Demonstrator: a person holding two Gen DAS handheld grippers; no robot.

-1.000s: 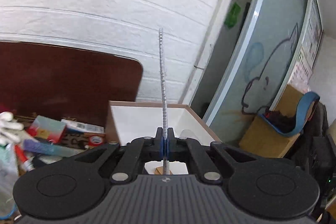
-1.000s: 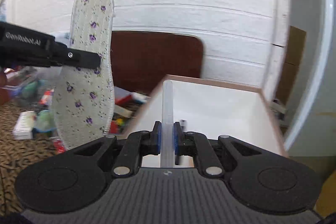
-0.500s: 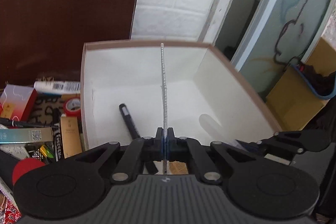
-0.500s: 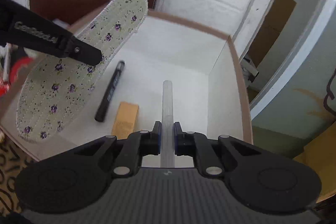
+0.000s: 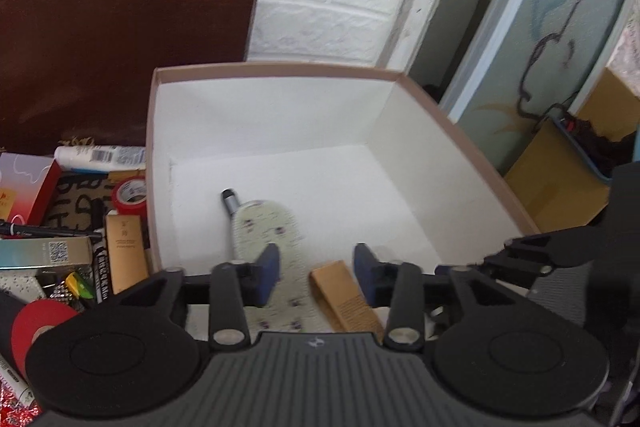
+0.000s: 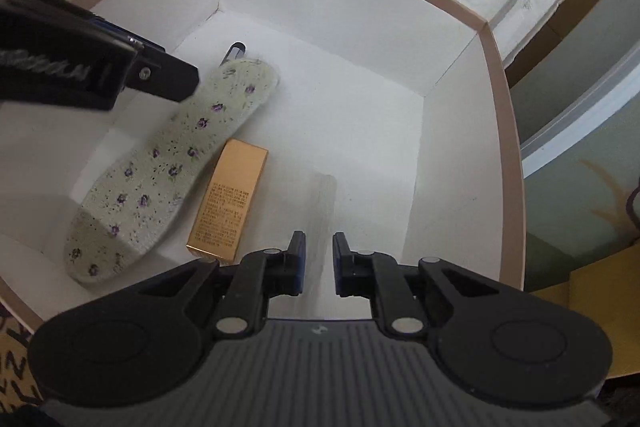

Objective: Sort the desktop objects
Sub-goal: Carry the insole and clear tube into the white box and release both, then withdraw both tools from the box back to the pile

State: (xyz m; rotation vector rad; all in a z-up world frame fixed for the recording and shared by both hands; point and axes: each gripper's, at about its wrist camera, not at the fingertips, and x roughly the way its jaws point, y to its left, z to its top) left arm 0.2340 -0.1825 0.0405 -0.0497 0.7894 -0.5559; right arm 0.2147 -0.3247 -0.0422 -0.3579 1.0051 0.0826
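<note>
A flowered insole point(image 6: 172, 171) lies flat in the white cardboard box point(image 6: 492, 75), over a black marker point(image 6: 236, 50). It also shows in the left wrist view point(image 5: 266, 227), under my open, empty left gripper point(image 5: 316, 273). A gold carton point(image 6: 230, 201) lies beside the insole. My right gripper point(image 6: 319, 261) is open over the box. A blurred clear stick point(image 6: 326, 203) is falling just ahead of its fingers.
Left of the box point(image 5: 150, 163) lie several items: a red tape roll point(image 5: 130, 193), a tan carton point(image 5: 125, 251), a white tube point(image 5: 100, 155), a red-and-white box point(image 5: 24, 187). A dark board point(image 5: 120, 27) leans on the brick wall. The right gripper shows at the right point(image 5: 560, 255).
My left gripper has opened and let the insole fall flat into the box, onto the marker. My right gripper has opened and released the clear stick, which is dropping.
</note>
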